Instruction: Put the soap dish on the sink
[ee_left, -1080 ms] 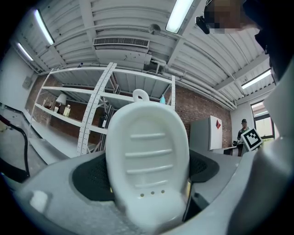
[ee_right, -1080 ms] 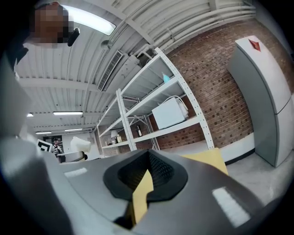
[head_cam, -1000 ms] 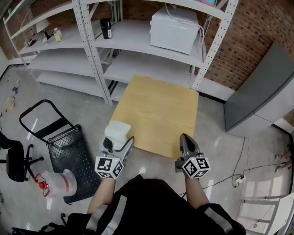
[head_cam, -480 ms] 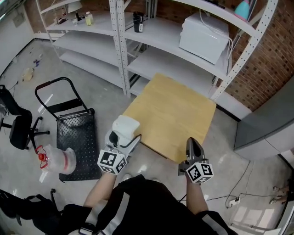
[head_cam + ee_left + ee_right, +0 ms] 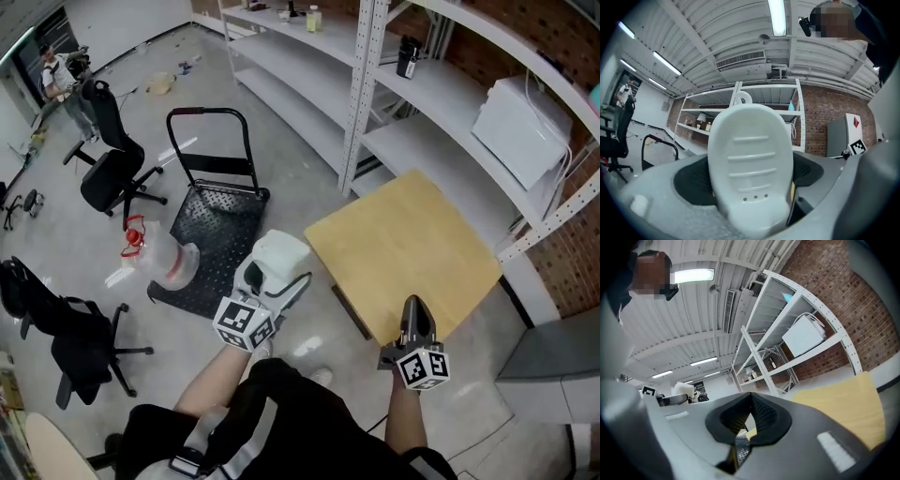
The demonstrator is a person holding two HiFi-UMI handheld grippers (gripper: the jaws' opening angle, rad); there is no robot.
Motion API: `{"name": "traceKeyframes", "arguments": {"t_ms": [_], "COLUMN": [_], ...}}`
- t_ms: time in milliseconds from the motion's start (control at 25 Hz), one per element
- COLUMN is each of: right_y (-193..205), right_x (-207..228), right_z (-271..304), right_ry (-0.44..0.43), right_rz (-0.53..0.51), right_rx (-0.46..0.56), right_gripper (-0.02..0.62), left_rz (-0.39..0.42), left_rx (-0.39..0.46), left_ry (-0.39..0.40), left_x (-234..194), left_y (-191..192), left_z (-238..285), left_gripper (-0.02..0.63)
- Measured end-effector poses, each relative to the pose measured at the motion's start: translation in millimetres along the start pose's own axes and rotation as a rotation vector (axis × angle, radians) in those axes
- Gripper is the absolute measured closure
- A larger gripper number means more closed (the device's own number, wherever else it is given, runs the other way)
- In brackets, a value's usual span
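We've got the dish (image 5: 278, 260) clamped by its sides in our left gripper (image 5: 272, 286), jaws spread wide around it and carried out front over the floor, just beside the table (image 5: 403, 253). It's plain white and oval, with raised ribs and three small drain holes. Our right gripper (image 5: 416, 309) has its jaws together on nothing, probably just riding along. There's no sink in sight, so we judge the carry is barely begun.
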State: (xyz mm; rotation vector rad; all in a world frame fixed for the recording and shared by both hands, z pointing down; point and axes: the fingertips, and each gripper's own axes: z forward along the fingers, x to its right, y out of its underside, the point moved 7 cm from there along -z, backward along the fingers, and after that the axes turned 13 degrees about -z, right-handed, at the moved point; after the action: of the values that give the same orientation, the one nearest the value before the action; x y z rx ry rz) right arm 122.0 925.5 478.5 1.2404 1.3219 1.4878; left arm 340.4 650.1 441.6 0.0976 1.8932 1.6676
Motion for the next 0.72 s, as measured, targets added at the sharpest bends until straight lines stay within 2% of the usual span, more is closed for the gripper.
{"name": "traceKeyframes", "arguments": {"t_ms": [200,440,720], "right_y": [-2.1,-3.3,3.1], "right_x": [-26.7,-71.0,-151.3], "right_z": [28.4,59.7,89.1], "right_ry": [-0.111,-0.211,-0.328], "right_rz": [0.0,-0.014,-0.024], "right_rx": [-0.003,-0.014,-0.023], "right_gripper": [0.591,0.591,0.591], "left_rz": [-0.005,0.01,0.05], "left_rx": [0.083,0.136,0.188], "left_ry": [-0.106,-0.175,-0.264], "left_x": [-18.1,-43.8,-82.7], "left_y": [-14.1,-32.0,-54.4], "left_z": [-33.8,-76.3,-140.9], "left_gripper": [0.132,0.132,0.132]}}
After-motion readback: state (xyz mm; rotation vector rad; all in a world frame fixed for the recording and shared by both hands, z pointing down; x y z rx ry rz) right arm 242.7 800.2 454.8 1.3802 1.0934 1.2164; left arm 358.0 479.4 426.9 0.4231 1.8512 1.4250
